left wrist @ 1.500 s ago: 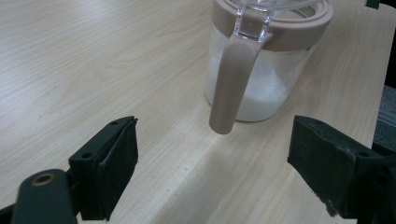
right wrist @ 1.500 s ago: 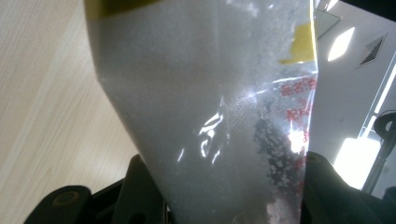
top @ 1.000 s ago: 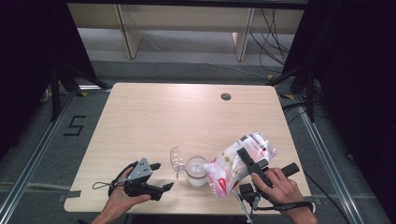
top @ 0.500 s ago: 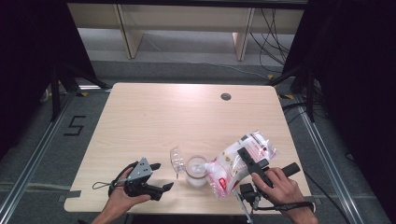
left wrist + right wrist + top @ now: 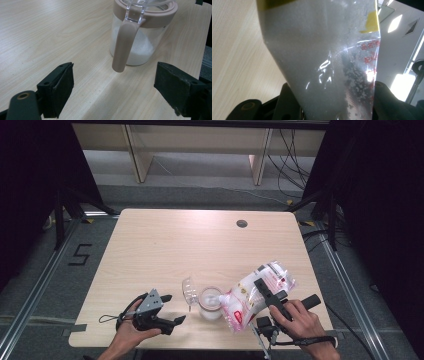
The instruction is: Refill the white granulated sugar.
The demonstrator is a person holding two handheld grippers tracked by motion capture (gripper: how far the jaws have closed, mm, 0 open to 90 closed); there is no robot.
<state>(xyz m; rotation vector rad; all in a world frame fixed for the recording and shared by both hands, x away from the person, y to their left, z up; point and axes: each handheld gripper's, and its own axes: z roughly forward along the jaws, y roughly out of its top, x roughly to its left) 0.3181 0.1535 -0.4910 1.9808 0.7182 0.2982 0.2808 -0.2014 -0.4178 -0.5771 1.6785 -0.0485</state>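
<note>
Right gripper view: bag [image 5: 324, 57] pressed between the two jaws, clear plastic, white grains inside, yellow patches and red print on it. Jaws clamped on bag; worktop [image 5: 234, 62] to one side of it.

Left gripper view: jaws wide apart, nothing between them. Ahead of the jaws, a little toward the far jaw, jar [image 5: 140, 32] with a tan rim, white grains in its lower part. A tan handle [image 5: 123, 46] hangs down its near face. Jar stands clear of both jaws.

High view gives the layout the gripper views lack. Left gripper [image 5: 170, 312] lies low over the near edge of the worktop [image 5: 200, 245], hand [image 5: 127, 332] under it, jaws pointing level toward the jar [image 5: 211, 302]. A clear lid [image 5: 189, 292] stands tipped up at the jar's left. Right gripper [image 5: 267, 292] reaches up and away from the right hand [image 5: 297, 322], bag [image 5: 252, 295] held slanted, its lower end over the jar's mouth, its upper end beyond the jaws.
</note>
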